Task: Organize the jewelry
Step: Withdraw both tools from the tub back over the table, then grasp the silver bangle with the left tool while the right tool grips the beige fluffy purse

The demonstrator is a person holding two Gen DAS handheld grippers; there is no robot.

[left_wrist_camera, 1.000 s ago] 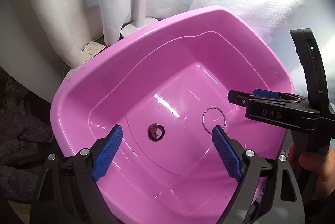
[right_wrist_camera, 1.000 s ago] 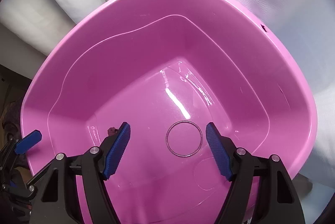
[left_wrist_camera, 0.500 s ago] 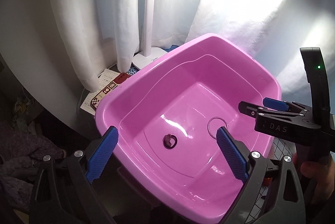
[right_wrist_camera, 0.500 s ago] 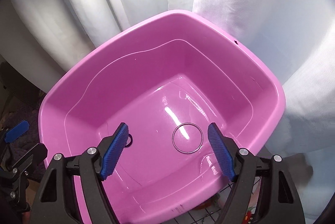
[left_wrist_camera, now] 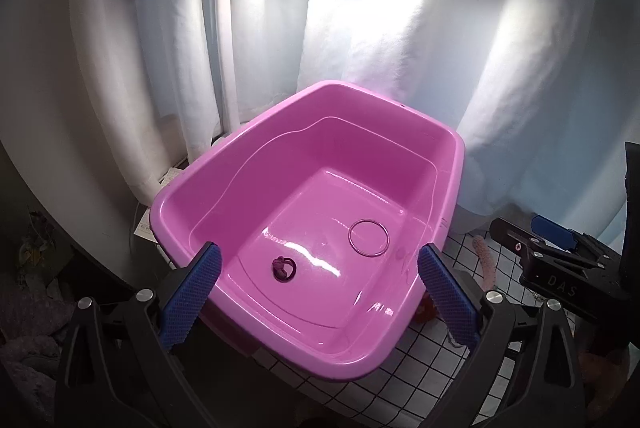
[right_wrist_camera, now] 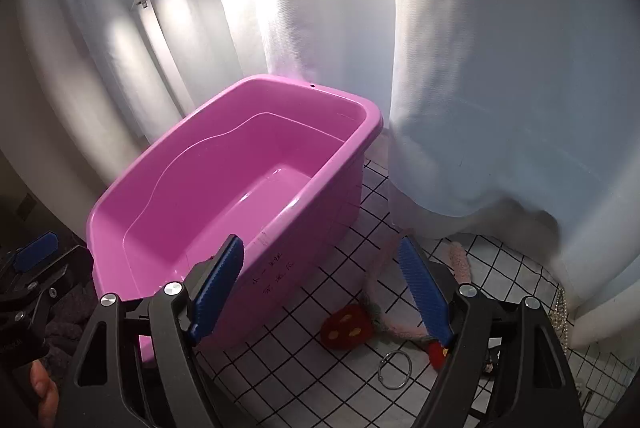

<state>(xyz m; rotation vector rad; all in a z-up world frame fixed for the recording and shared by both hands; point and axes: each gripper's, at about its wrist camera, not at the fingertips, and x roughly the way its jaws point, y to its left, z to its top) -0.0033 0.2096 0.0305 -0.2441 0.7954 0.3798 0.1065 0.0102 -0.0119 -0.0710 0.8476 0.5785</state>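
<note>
Pearl strand cut by right tongs' arm; small dark trinket in pink tub unidentifiable.

"DAS" on right tongs body; handwritten marks on pink tub wall, unreadable

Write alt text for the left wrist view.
A pink plastic tub on a grid-patterned surface holds a thin bangle and a small dark ring. The open, empty left hand-held gripper frames it, with white curtains behind.
</note>
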